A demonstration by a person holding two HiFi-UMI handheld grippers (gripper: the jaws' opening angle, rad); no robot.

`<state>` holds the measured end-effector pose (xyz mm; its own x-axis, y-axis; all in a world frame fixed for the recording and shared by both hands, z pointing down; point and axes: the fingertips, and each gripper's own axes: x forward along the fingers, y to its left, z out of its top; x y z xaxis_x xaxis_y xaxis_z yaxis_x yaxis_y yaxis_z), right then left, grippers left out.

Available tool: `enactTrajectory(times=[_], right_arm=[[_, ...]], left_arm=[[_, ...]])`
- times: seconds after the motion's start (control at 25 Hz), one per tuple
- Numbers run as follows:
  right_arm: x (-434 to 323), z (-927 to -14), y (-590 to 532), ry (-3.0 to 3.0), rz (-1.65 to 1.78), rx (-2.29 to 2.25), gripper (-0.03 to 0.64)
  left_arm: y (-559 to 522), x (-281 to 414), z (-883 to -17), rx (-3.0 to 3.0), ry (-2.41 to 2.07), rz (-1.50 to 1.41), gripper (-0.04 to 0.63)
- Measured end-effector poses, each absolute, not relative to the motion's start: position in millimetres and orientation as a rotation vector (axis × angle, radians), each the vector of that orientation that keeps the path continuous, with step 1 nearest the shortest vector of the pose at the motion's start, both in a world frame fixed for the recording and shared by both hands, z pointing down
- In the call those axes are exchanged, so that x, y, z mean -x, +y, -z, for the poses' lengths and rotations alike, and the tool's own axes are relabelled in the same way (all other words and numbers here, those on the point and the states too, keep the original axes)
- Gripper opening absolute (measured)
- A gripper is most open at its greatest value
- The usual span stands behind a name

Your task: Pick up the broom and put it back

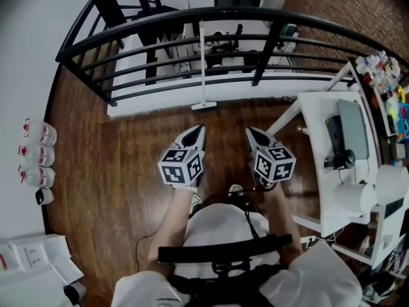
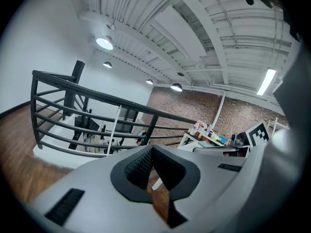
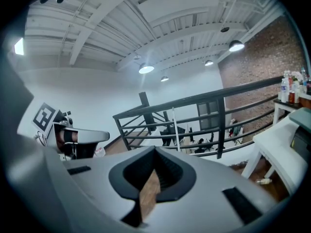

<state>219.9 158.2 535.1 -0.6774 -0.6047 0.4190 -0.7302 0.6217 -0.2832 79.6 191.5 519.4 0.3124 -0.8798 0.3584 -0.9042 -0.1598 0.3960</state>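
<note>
The broom [image 1: 202,62] has a thin white handle and leans upright against the black railing [image 1: 160,19]. Its flat white head [image 1: 204,106] rests on the wooden floor just ahead of me. In the left gripper view the broom's handle [image 2: 112,129] stands in front of the bars, and the right gripper view shows the handle [image 3: 173,125] too. My left gripper [image 1: 199,130] and right gripper [image 1: 251,133] are held side by side, a short way in front of the broom head. Both point toward the railing, jaw tips together, nothing between them.
A white table [image 1: 317,110] with a grey device and paper rolls stands close on the right. Several white containers [image 1: 39,153] line the left wall, and white boxes [image 1: 32,261] sit at the lower left. The railing closes off the floor ahead.
</note>
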Motion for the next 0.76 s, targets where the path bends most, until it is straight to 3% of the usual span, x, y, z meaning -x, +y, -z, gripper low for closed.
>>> enactTrajectory(times=[0.76], right_arm=[[-217.2, -526.7, 161.2, -2.563, -0.612, -1.1, 0.011]], left_arm=[[195.7, -78.5, -507.7, -2.066, -1.562, -0.025, -0.012]])
